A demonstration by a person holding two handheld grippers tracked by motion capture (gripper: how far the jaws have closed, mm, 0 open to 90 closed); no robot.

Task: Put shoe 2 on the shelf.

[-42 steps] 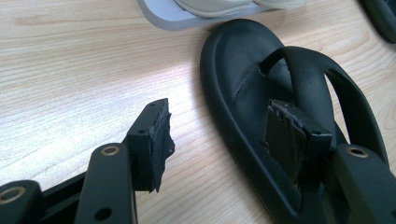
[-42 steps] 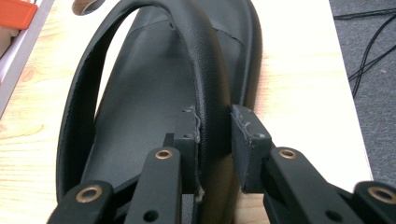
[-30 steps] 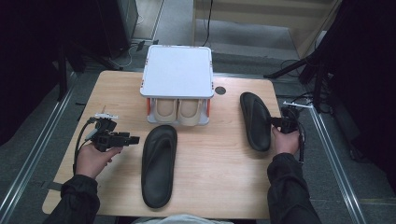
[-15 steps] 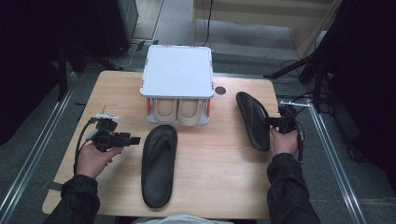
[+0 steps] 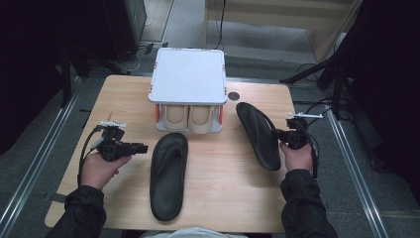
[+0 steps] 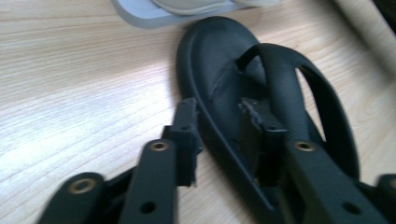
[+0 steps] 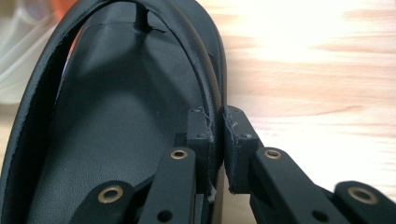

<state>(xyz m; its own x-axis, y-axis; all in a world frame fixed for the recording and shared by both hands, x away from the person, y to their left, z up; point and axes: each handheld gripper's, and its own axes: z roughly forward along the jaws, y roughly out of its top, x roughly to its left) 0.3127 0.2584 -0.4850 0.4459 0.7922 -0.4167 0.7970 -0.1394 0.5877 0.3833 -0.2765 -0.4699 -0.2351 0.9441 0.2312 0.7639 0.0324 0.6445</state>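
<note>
The right gripper [image 7: 215,122] has its two black jaws pinched onto the rim of a black rubber flip-flop sandal [image 5: 257,135], one pad on the inside of the sole's edge beside the strap, the other on the outside; in the high view this gripper [image 5: 283,134] sits at the right of the table, held by the person's right hand [image 5: 298,156], with the sandal tilted up on its side, toe toward the far side and just right of the shoe rack. The left gripper [image 6: 219,135] has been closing its jaws, which are still partly apart and straddle the left rim of a second black rubber flip-flop sandal [image 6: 275,84]; one pad is outside the rim over the wood, the other over the footbed near the strap, and whether the pads press on it the pictures do not settle. In the high view that gripper [image 5: 141,148] is held by the left hand [image 5: 99,168] at the left of the table, its tips just left of the second sandal [image 5: 168,173], which lies flat, sole down, in the near middle. Beyond both sandals stands a small white-topped shoe rack with orange posts [image 5: 188,77], with a pair of beige shoes [image 5: 189,116] on its lower shelf. Everything rests on a light wooden table [image 5: 223,198] with a round hole near the far right.
</note>
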